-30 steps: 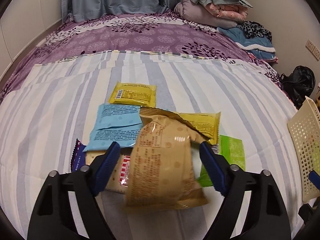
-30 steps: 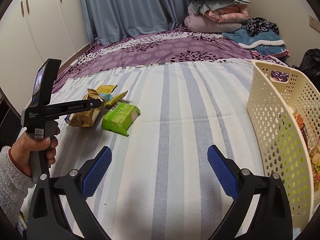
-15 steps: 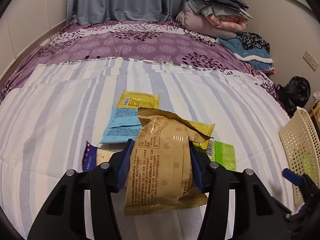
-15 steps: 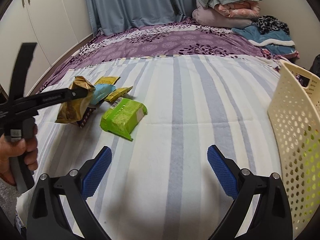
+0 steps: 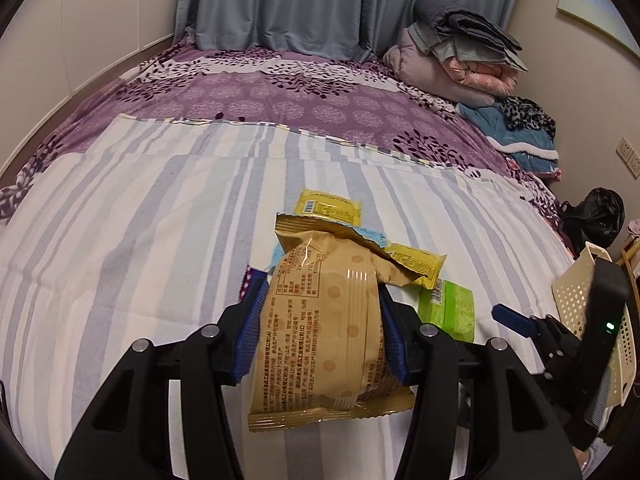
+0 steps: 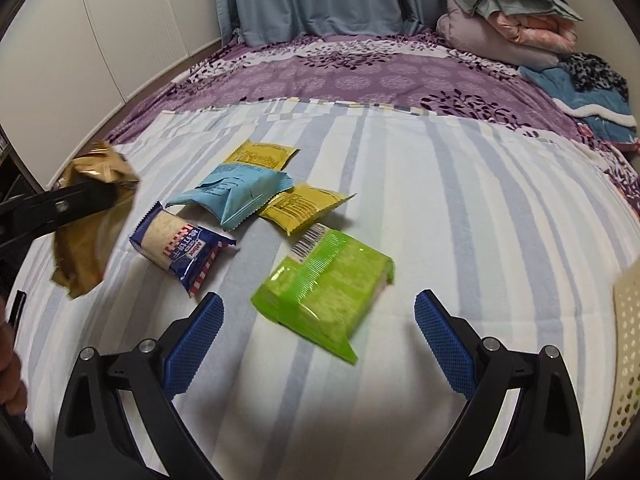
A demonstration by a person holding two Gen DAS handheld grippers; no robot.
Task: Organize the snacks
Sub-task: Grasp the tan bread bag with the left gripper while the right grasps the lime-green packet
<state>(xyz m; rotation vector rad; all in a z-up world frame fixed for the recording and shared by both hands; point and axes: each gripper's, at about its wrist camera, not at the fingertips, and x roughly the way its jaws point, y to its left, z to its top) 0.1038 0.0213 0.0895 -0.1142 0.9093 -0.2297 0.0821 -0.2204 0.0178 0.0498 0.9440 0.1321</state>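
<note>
My left gripper is shut on a tan snack packet, held clear of the striped sheet; the same packet hangs at the left edge of the right wrist view. My right gripper stands open just short of a green packet, which lies on the sheet ahead of its fingers. Beyond it lie a blue-and-red cracker packet, a light blue packet and two yellow packets. The cream basket shows at the right edge.
Everything lies on a bed with a striped sheet over a purple floral cover. Folded bedding is piled at the far right, a black bag sits beside the bed, and white cupboards line the left.
My left gripper closed on the tan packet and lifted it off the pile. My right gripper swung left from the basket toward the green packet, still open.
</note>
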